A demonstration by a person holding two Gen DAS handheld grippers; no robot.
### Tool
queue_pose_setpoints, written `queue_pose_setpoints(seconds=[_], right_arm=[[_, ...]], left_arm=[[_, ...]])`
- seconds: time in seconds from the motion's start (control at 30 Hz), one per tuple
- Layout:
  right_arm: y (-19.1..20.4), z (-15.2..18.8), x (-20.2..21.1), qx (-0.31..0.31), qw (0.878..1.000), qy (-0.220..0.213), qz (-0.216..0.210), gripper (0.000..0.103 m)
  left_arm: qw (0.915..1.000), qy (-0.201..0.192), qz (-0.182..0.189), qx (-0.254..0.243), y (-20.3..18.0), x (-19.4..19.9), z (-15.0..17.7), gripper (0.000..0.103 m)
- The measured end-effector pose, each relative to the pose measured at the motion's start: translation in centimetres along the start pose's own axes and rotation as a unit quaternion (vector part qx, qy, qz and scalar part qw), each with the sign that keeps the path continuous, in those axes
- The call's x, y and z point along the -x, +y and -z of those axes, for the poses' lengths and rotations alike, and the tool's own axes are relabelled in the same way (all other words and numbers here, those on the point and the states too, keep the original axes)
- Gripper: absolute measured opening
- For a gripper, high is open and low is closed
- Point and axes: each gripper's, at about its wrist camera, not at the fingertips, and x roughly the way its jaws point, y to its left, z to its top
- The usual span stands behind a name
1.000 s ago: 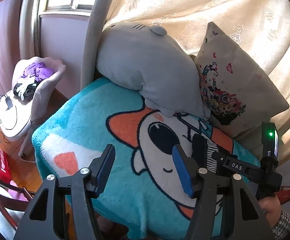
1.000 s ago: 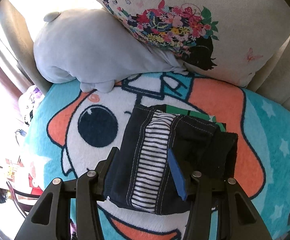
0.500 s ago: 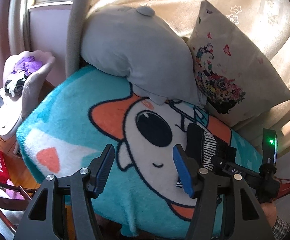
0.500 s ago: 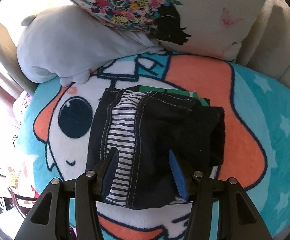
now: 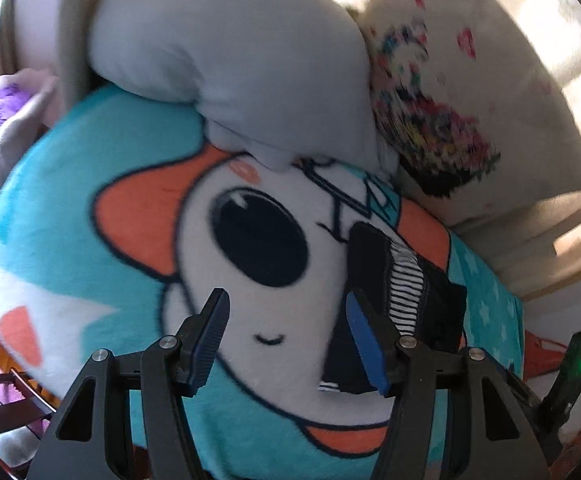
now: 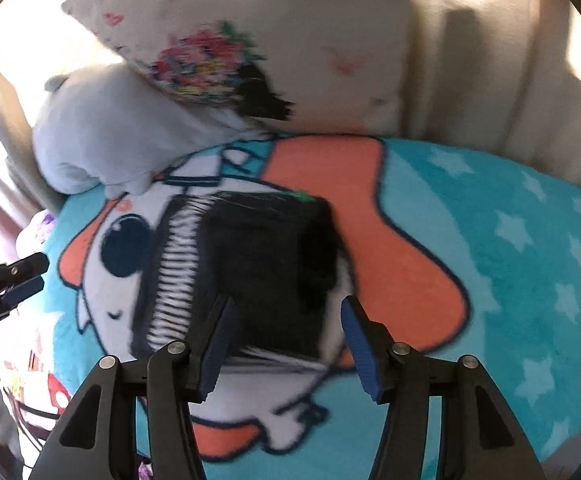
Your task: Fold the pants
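Folded pants [image 6: 258, 268] on blanket [image 6: 490, 272], jaws apart

A turquoise cartoon blanket [image 5: 70, 216] is covering the bed, while a grey plush toy [image 5: 230, 52] is leaning against a cream floral pillow [image 5: 490, 92] at its head, with beige curtains [image 6: 490, 40] hanging behind them.

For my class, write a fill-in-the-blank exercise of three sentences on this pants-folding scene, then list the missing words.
1. The folded pants lie on a cartoon blanket whose background colour is ____.
2. The jaws of the right gripper stand ____, gripping nothing.
3. The grey plush toy lies beside a ____-patterned pillow, and the left gripper is also open.

Missing words: turquoise; open; flower
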Motion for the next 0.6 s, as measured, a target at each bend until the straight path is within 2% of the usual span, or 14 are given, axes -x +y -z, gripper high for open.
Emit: queue_pose_setpoints(seconds=[0.17,0.33,0.47,0.53,0.6], right_arm=[[-2.6,1.6,0.4,-0.045,0.999,0.004,0.016,0.059],[-1.9,0.8,0.0,-0.028,0.999,-0.012,0.027,0.059],[-2.0,0.5,-3.8,-0.033,0.998,0.024,0.042,0.059],[-3.1,0.6,-5.5,-0.067,0.996,0.053,0.038,0.065],[-4.5,0.9,-5.5,-0.111,0.992,0.058,0.023,0.067]], left_arm=[[0.9976,0.047,0.01,-0.05,-3.4,-3.8,1.1,0.06],[0.9918,0.092,0.005,-0.088,-5.7,-7.3,2.7,0.06],[0.9888,0.11,0.003,-0.101,-6.1,-8.4,3.3,0.06],[0.9885,0.108,0.004,-0.106,-6.2,-8.1,3.3,0.06],[0.9884,0.102,0.004,-0.112,-6.3,-7.6,3.2,0.06]])
